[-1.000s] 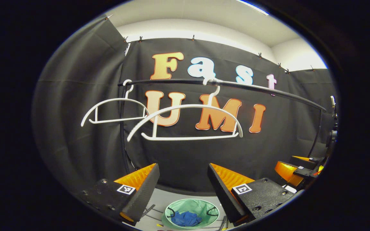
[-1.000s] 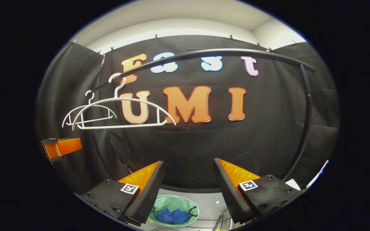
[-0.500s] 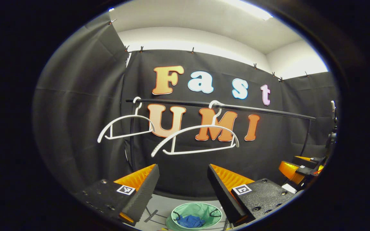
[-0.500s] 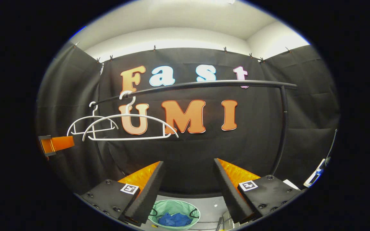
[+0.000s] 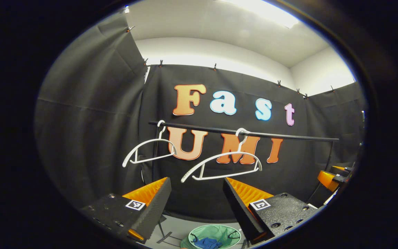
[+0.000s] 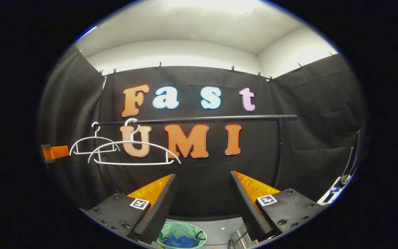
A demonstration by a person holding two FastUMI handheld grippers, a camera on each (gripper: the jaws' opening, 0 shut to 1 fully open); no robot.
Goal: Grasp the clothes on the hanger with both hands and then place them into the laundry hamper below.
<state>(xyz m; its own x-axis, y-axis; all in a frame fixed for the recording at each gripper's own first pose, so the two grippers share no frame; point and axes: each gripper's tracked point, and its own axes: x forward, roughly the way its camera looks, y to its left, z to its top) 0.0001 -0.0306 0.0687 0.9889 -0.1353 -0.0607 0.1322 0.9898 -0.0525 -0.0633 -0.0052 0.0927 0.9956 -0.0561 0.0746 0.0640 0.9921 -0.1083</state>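
Task looks essentially finished. Blue clothes [image 5: 206, 243] lying crumpled inside the green laundry hamper [image 5: 219, 231] on the floor below the rail [image 5: 288, 137]; same heap seen in the right gripper view [image 6: 181, 241], low in the hamper [image 6: 181, 229]. Bunched into a lump, so no clear long axis and no readable heading; roughly wider than deep, at most. Both white hangers bare: near hanger [image 5: 221, 166] and far hanger [image 5: 149, 152] hooked on the rail, each long axis running roughly along the rail, the near one tilted, lower at its left end in the left gripper view. Nothing left on either to take down, as far as visible.

Left hand-held gripper [image 5: 197, 193] released, fingers spread wide with nothing between, held up and well apart from hamper and hangers. Right hand-held gripper [image 6: 202, 192] likewise released and empty, facing the booth's wall above the hamper. Probably only drawing back to rest remains.
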